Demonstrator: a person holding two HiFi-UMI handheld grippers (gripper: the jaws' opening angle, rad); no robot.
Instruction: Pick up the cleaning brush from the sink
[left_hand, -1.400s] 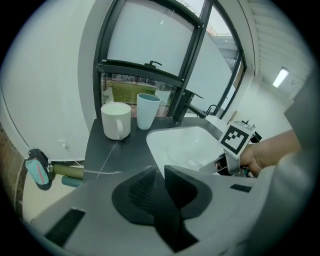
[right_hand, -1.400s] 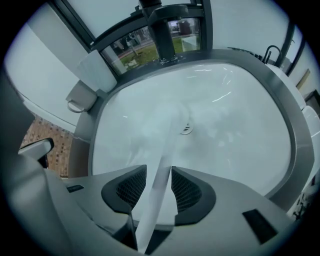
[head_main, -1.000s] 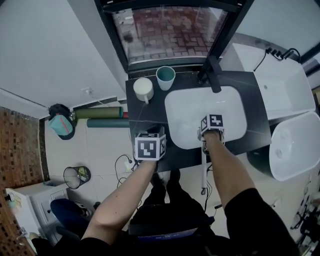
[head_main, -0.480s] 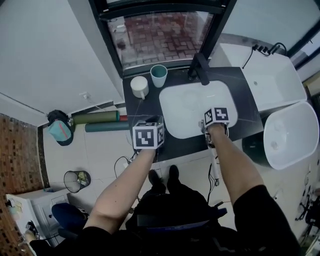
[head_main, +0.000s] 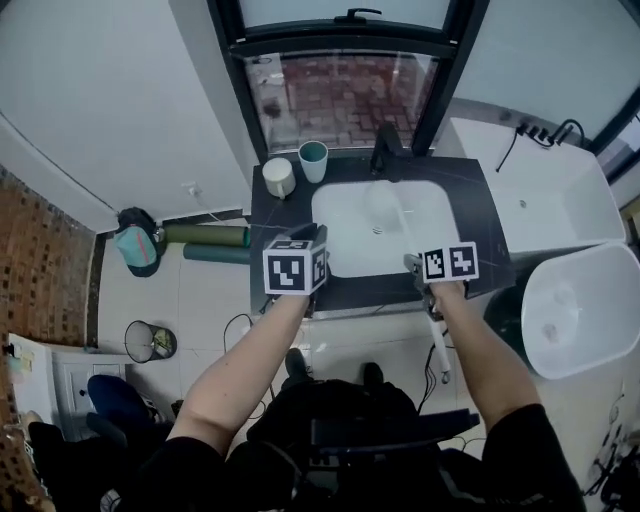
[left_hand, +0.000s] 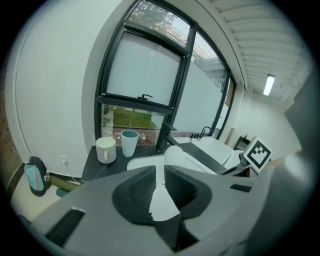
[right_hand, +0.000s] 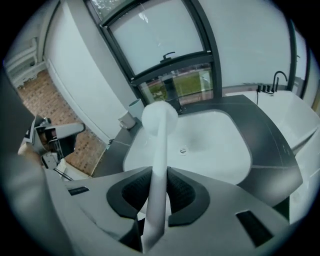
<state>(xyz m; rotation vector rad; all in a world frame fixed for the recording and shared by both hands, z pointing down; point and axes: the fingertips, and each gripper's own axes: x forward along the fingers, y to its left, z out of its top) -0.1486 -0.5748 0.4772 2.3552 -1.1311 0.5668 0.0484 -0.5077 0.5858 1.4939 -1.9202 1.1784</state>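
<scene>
The white cleaning brush (right_hand: 160, 117) is clamped by its handle in my right gripper (right_hand: 159, 186), which is shut on it. Its round head sticks out ahead of the jaws and hangs in the air above the white sink (right_hand: 215, 145). In the head view the right gripper (head_main: 413, 263) is over the sink's front right rim (head_main: 345, 262), and the handle's end (head_main: 439, 350) trails back below my hand. My left gripper (head_main: 303, 236) hovers over the counter's front left. Its jaws (left_hand: 160, 180) stand slightly apart with nothing between them. The brush head (left_hand: 176, 156) also shows in the left gripper view.
A black faucet (head_main: 386, 145) stands behind the sink. A white mug (head_main: 278, 177) and a teal cup (head_main: 312, 160) sit at the dark counter's (head_main: 490, 215) back left corner. A white bathtub (head_main: 575, 310) lies to the right, rolled mats (head_main: 205, 236) to the left.
Both grippers have risen and drawn back toward the counter's front edge. The right one has lifted the brush up out of the sink basin.
</scene>
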